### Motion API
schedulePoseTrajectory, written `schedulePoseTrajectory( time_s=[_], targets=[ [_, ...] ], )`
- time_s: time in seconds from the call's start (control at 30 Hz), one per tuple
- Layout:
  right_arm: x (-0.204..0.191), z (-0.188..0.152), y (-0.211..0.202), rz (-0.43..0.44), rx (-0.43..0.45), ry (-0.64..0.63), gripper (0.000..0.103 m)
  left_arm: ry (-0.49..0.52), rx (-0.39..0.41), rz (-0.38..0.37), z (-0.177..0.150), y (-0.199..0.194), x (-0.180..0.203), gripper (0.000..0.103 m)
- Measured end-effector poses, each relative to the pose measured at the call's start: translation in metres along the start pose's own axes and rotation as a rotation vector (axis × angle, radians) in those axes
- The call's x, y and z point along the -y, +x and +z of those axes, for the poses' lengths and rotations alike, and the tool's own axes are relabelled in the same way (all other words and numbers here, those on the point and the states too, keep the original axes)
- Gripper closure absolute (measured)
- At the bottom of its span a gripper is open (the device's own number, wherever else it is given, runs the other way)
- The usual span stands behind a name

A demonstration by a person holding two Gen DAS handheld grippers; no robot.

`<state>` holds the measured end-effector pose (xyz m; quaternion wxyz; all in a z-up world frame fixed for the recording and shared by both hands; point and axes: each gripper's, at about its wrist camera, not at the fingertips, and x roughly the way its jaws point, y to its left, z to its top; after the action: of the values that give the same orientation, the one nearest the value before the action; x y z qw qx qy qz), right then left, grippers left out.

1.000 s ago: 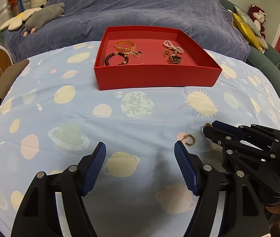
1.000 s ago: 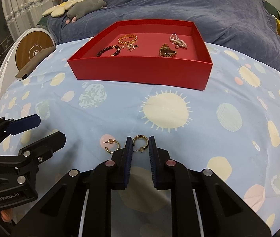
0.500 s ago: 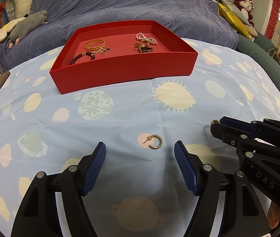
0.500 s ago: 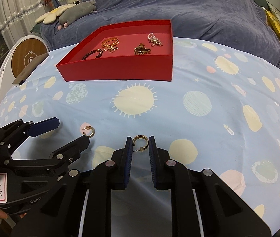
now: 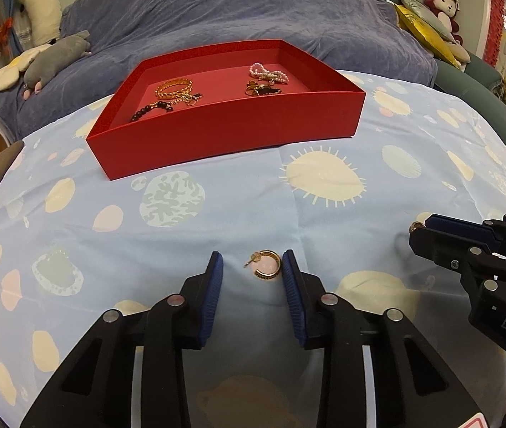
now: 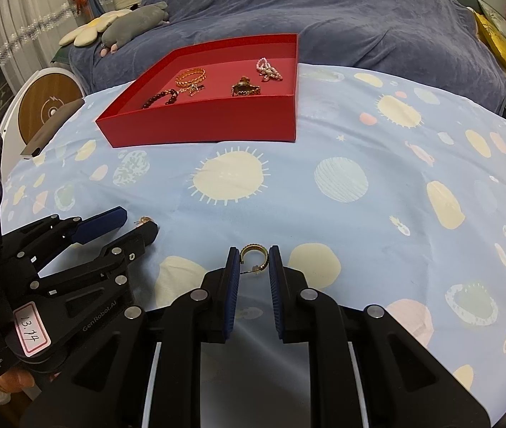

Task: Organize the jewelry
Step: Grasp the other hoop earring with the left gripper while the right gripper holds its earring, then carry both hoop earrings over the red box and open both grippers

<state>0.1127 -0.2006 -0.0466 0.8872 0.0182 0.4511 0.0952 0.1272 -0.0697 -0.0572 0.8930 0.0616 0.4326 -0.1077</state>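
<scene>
A red tray (image 5: pixel 231 133) (image 6: pixel 199 125) sits on the far side of the blue planet-print cloth and holds several bracelets and chains. My left gripper (image 5: pixel 252 265) is low over the cloth, its jaws partly closed around a gold hoop earring (image 5: pixel 267 263) that lies between them; the right pad looks to touch it. My right gripper (image 6: pixel 252 258) is shut on a second gold hoop earring (image 6: pixel 253 254) and holds it just above the cloth. The left gripper also shows in the right wrist view (image 6: pixel 135 226), and the right gripper in the left wrist view (image 5: pixel 428 233).
A bed with a dark blue cover (image 5: pixel 235 10) lies behind the table with plush toys (image 5: pixel 56 60) on it. A round wooden and white object (image 6: pixel 47 107) stands at the left edge. A brown flat object (image 6: pixel 51 126) lies on the cloth's left side.
My left gripper has moved forward over the loose earring and its jaws have narrowed around it. My right gripper has kept hold of its earring and shifted slightly right.
</scene>
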Motion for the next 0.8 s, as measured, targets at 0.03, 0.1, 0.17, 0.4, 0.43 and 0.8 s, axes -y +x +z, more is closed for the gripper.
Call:
schedulePoseTrajectory(
  time_s=[0.03,0.1,0.17,0.4,0.43,0.8],
  targets=[
    [0.0,0.0,0.0,0.001,0.001,0.001,0.087,0.001,0.0,0.003,0.0,0.0,0.0,0.081],
    [-0.002,0.001,-0.001,0.002,0.003,0.0,0.087,0.002,-0.003,-0.002,0.001,0.0,0.0,0.088],
    [-0.004,0.003,-0.002,0.005,0.005,0.001,0.087,-0.008,-0.008,-0.012,0.001,-0.001,-0.002,0.089],
    [-0.013,0.01,-0.006,0.015,0.019,-0.005,0.087,-0.064,-0.008,-0.046,0.004,-0.011,-0.017,0.09],
    [-0.014,0.01,-0.007,0.016,0.02,-0.006,0.087,-0.069,-0.004,-0.048,0.005,-0.013,-0.019,0.09],
    [-0.036,0.021,-0.015,0.04,0.045,-0.029,0.087,-0.147,0.021,-0.088,0.01,-0.037,-0.045,0.09]
  ],
)
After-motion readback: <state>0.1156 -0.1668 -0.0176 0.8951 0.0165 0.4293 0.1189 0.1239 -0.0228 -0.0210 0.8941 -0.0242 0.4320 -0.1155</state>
